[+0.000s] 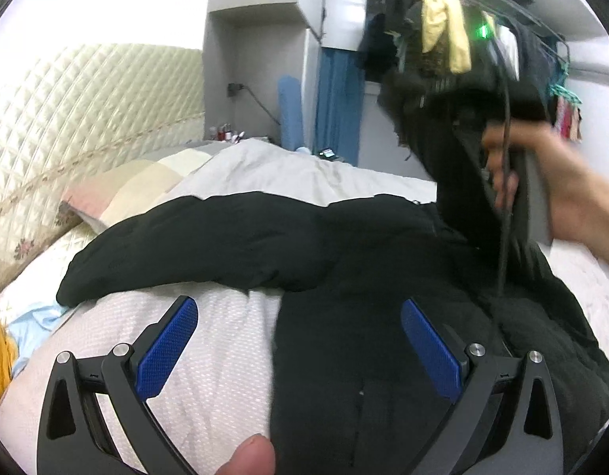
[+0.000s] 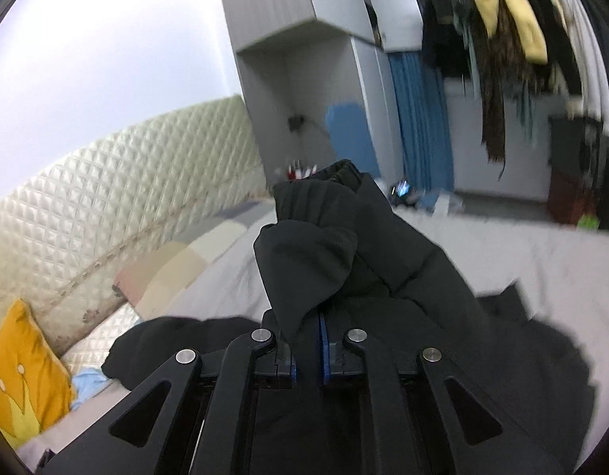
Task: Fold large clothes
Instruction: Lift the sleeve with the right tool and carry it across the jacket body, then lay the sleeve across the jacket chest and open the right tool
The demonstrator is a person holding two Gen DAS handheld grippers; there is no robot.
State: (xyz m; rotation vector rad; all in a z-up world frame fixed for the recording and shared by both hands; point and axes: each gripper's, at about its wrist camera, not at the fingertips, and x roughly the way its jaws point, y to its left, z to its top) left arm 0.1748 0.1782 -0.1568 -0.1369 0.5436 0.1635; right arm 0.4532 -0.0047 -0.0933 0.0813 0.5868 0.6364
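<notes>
Right gripper is clamped on a sleeve of the black jacket spread on the bed, our left gripper hovers released above it, and we judge 1 smooth, taut sweep across the body folds it best.

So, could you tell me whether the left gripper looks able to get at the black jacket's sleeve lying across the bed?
Probably yes. The left gripper is open and empty, the sleeve lies flat on the bed just ahead, and nothing lies between them.
</notes>
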